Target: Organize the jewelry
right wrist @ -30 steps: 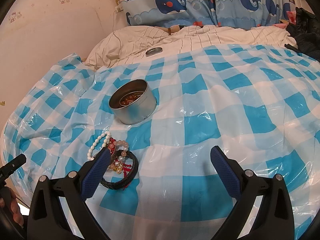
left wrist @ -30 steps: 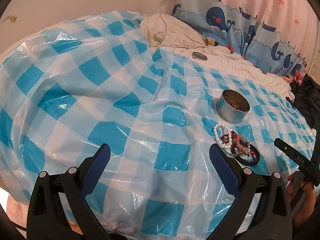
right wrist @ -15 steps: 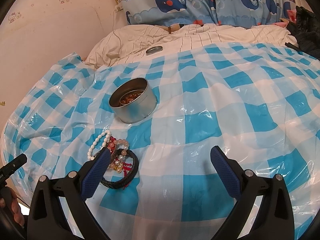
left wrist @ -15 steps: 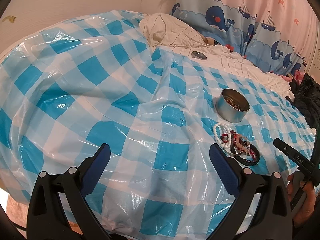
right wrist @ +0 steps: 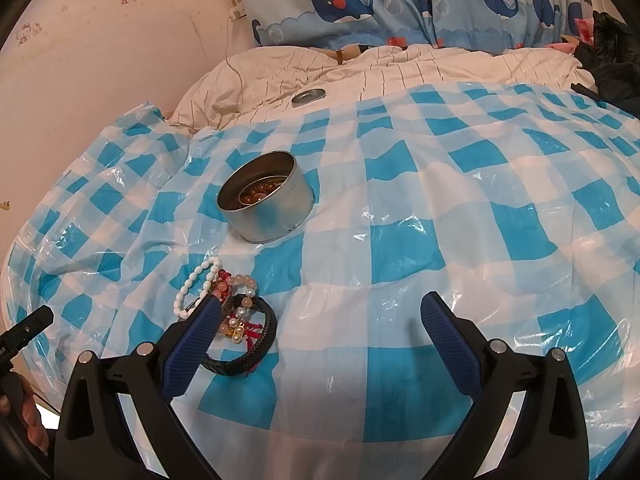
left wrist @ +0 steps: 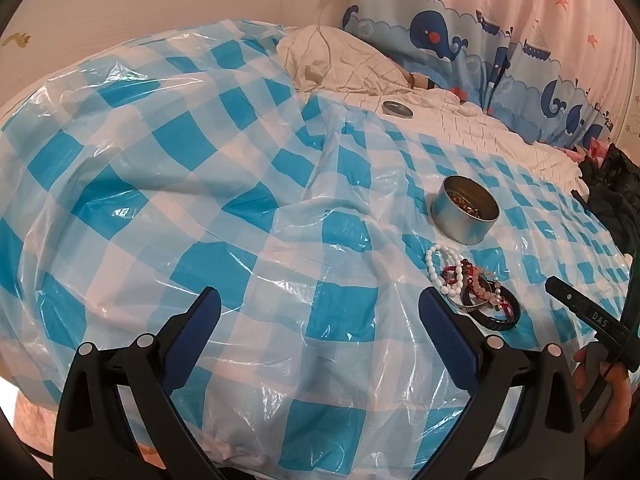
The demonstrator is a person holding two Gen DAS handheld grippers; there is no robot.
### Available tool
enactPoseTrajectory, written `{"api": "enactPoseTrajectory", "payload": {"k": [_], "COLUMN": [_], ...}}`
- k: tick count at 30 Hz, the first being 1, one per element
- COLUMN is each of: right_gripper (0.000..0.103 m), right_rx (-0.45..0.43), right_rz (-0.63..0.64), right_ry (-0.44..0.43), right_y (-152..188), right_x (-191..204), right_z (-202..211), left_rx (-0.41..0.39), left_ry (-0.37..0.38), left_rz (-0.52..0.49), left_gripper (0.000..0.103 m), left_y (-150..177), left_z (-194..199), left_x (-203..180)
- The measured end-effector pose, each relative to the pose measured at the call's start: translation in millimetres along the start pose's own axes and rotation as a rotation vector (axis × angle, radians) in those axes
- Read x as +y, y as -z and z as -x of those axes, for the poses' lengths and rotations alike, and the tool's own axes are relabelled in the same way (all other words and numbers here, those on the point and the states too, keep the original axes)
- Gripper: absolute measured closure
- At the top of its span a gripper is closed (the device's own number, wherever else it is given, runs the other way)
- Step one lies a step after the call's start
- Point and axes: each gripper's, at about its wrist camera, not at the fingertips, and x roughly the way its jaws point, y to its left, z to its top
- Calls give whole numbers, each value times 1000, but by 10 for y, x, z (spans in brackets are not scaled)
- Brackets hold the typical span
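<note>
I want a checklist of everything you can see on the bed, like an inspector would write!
Surface: blue-and-white checked plastic sheet, wrinkled, spread over a bed.
Job's things: round metal tin, open, amber beads inside; pile of bracelets just in front of it: white bead strand, pink beads, black braided band, red cord.
Clutter: tin lid lying apart on the striped bedding; dark clothing at the bed's edge.
Grippers: left gripper open, holding nothing; right gripper open, holding nothing, one finger over the bracelets.
Cables: thin wire hanging from a wall socket.
Surroundings: whale-print curtain, pink wallpaper.
</note>
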Motion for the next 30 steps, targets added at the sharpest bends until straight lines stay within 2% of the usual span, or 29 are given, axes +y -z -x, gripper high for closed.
{"api": "enactPoseTrajectory", "payload": {"k": [30], "right_gripper": [7], "right_rx": [18], "right_rz": [-3], "right_ry": [4], "right_y": [31], "right_x": [-42], "right_z": [-44], "left_rx": [21], "left_ry": [-3], "left_rz": [-15], "left_gripper": [8], "left_y": [24], "left_z": [-74], "left_x": [-55]}}
